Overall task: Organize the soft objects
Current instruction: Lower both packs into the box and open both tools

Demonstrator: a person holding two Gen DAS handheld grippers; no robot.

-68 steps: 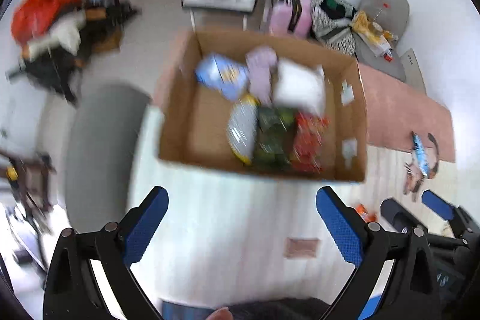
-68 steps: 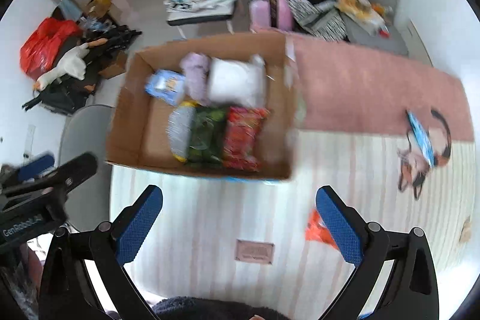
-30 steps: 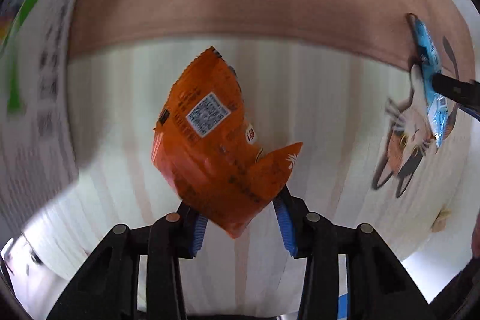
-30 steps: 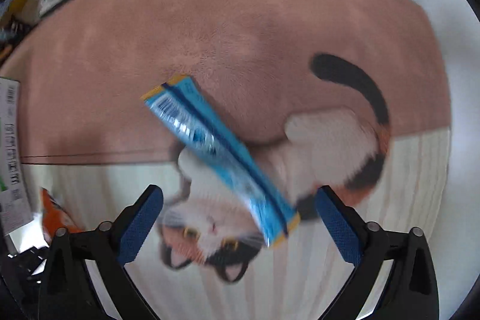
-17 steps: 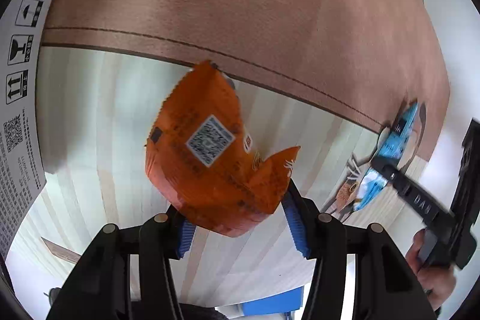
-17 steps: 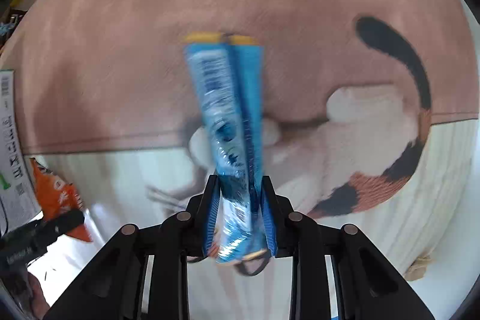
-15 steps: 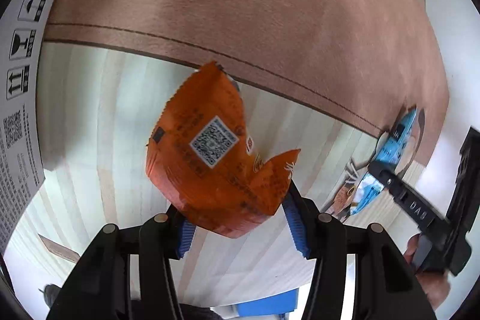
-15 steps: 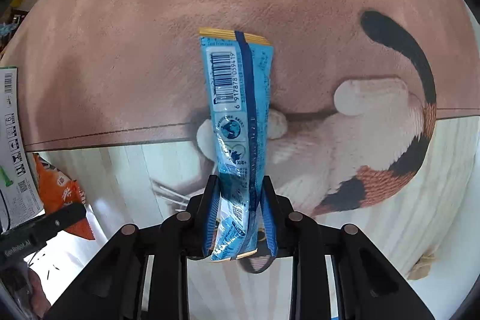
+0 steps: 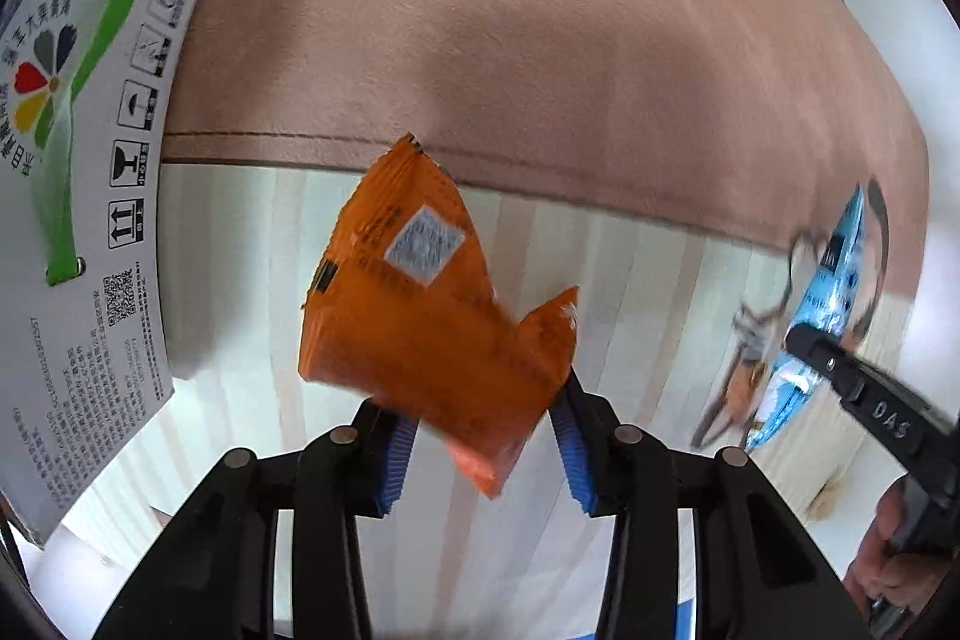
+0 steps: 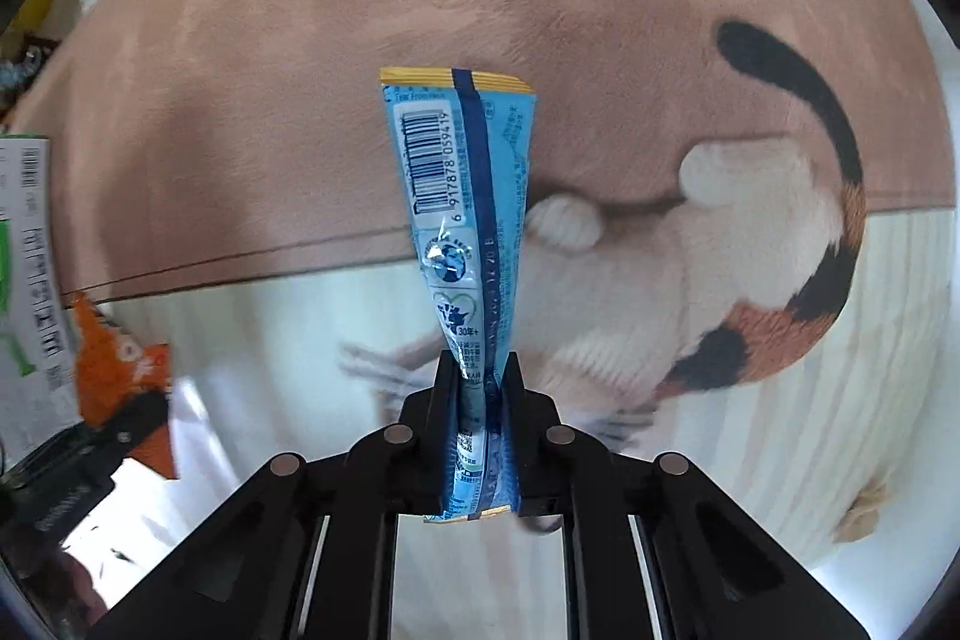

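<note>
My left gripper (image 9: pixel 480 412) is shut on an orange snack packet (image 9: pixel 420 304) and holds it above the striped part of the rug. My right gripper (image 10: pixel 480 370) is shut on a long blue packet (image 10: pixel 465 196) that stands up between the fingers. The blue packet also shows in the left wrist view (image 9: pixel 828 292), held by the right gripper at the far right. The orange packet shows in the right wrist view (image 10: pixel 114 346) at the left edge.
A printed cardboard box wall (image 9: pixel 78 196) stands at the left; it also shows in the right wrist view (image 10: pixel 24 268). The rug (image 10: pixel 300 70) is pink-brown at the back with a calico cat picture (image 10: pixel 750 280) at the right.
Both grippers closed on their packets, left on orange, right on blue, and lifted them. Both views have since risen a little; the box wall has come further into the left view.
</note>
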